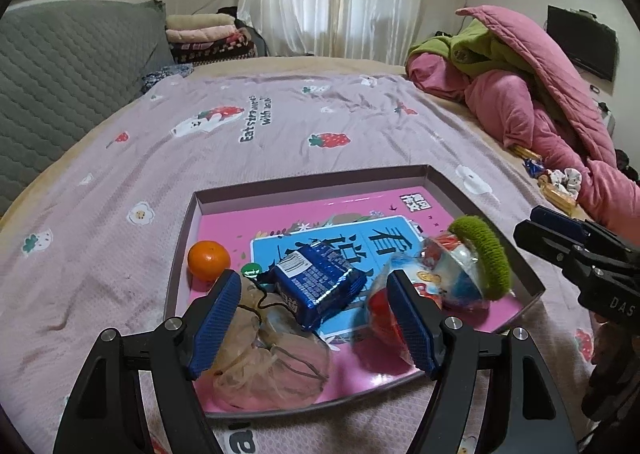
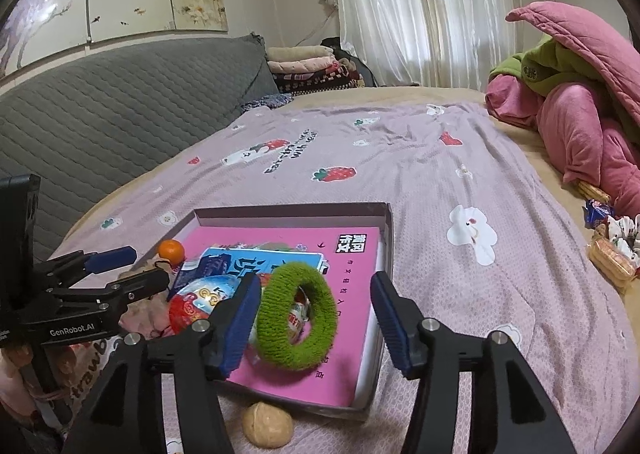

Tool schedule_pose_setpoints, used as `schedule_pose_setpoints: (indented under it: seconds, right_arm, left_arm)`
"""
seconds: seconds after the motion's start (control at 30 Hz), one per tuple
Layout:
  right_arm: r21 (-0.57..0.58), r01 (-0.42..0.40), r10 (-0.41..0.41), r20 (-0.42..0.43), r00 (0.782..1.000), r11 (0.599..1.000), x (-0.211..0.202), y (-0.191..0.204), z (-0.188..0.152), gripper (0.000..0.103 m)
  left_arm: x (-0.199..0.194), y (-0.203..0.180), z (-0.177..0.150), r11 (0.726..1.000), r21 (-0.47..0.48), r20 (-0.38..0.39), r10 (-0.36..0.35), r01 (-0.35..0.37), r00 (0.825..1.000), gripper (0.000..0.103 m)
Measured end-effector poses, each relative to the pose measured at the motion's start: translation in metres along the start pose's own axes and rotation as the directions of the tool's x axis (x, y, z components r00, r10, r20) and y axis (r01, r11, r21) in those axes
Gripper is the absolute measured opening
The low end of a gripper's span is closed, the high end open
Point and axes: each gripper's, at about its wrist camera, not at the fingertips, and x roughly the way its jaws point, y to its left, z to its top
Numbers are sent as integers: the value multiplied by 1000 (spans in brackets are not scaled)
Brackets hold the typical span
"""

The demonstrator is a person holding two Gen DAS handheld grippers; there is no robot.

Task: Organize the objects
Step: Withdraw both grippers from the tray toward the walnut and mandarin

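A shallow box tray (image 1: pixel 532 278) (image 2: pixel 386 230) lies on the bed with a pink book (image 2: pixel 356 254) in it. On the book are an orange (image 1: pixel 209 260) (image 2: pixel 171 250), a blue snack packet (image 1: pixel 320 286), a sheer drawstring pouch (image 1: pixel 272 366), a red and white snack bag (image 1: pixel 452 274) (image 2: pixel 200 298) and a fuzzy green hair ring (image 1: pixel 486 254) (image 2: pixel 296 318). My left gripper (image 1: pixel 312 282) (image 2: pixel 120 266) hangs open over the blue packet and grips nothing. My right gripper (image 2: pixel 316 286) (image 1: pixel 560 230) is open; the green ring stands between its fingers, leaning by the left pad, clear of the right one.
A walnut-like round thing (image 2: pixel 268 430) lies on the bedspread just before the tray's near edge. Loose snack packs (image 2: pixel 608 254) sit at the bed's right side below a heap of pink and green quilts (image 1: pixel 532 101). A grey padded headboard (image 2: pixel 120 113) runs along the left.
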Motion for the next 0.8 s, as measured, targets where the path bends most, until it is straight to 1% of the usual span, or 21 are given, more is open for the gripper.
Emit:
schedule_pose_setpoints:
  seconds: [0.33,0.53,0.7,0.8]
  right_arm:
    - [0,-20,20,43,999,1000,-27,5,-9,67]
    - [-42,1,1,55,998,999,-46,18,-16,68]
    - [-126,34,-23,89,996,991,-68,38,-23,71]
    - [-153,46,-31,100,995,987,-80,48,-32,71]
  left_arm:
    - [-23,-15,-6,1000,-1,5,-11,11,1000,76]
    - [-42,-26,-11,1000,11,19,-10,9,1000,77]
    - [-55,-39,-16,999,40,22,-16,16,1000,77]
    - [-59,-47,-20,998,61,22,-16,14,1000,77]
